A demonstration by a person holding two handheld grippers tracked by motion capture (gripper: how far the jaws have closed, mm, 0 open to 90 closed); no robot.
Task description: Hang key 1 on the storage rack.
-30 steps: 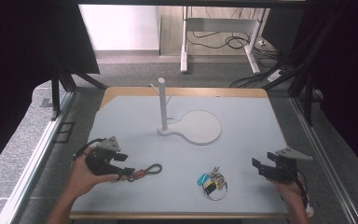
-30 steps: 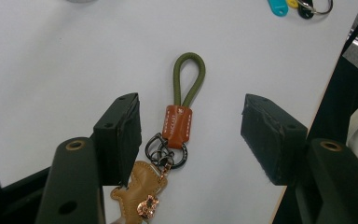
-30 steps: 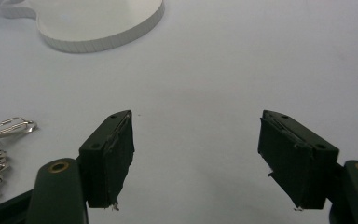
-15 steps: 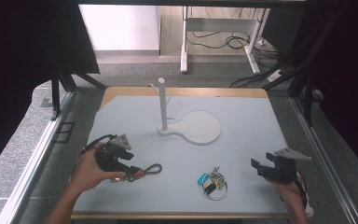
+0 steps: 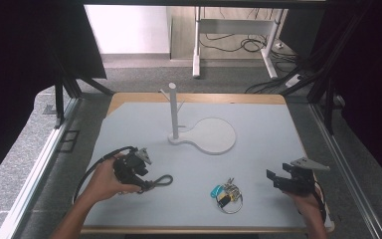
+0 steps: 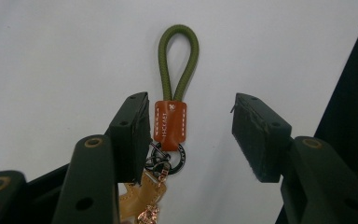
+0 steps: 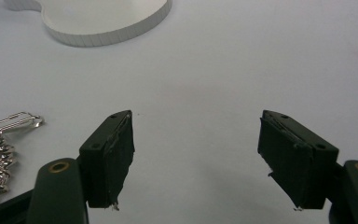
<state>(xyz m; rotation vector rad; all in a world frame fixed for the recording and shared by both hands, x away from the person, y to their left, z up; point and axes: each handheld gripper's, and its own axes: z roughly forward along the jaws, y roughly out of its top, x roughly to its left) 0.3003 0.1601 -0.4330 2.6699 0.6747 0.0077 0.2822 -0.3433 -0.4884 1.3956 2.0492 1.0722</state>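
Our biggest risk lies with the left gripper, whose jaws have just been closing around the strap yet stand apart: the orange tab lies between them, close against the one jaw on the left of the left gripper view and well clear of the other. If we close from here, we judge that the far jaw will sweep the tab sideways across the smooth desk before it pinches, and the green loop ahead of the jaw tips may swing out of line, so the grip lands on the tab's edge or misses it. Next in size, the metal ring and the tan fob sit just behind the tab, under the near jaw; we could trap those instead of the leather, and a hold on the ring would likely let the strap dangle and twist when lifted. The stand is well ahead of both jaw pairs, so a crooked hold would make hanging the loop on its peg harder. Smaller still, the right gripper waits with its jaws wide apart over bare desk, and the keys lie just beside its one jaw; a careless drift there could nudge them.
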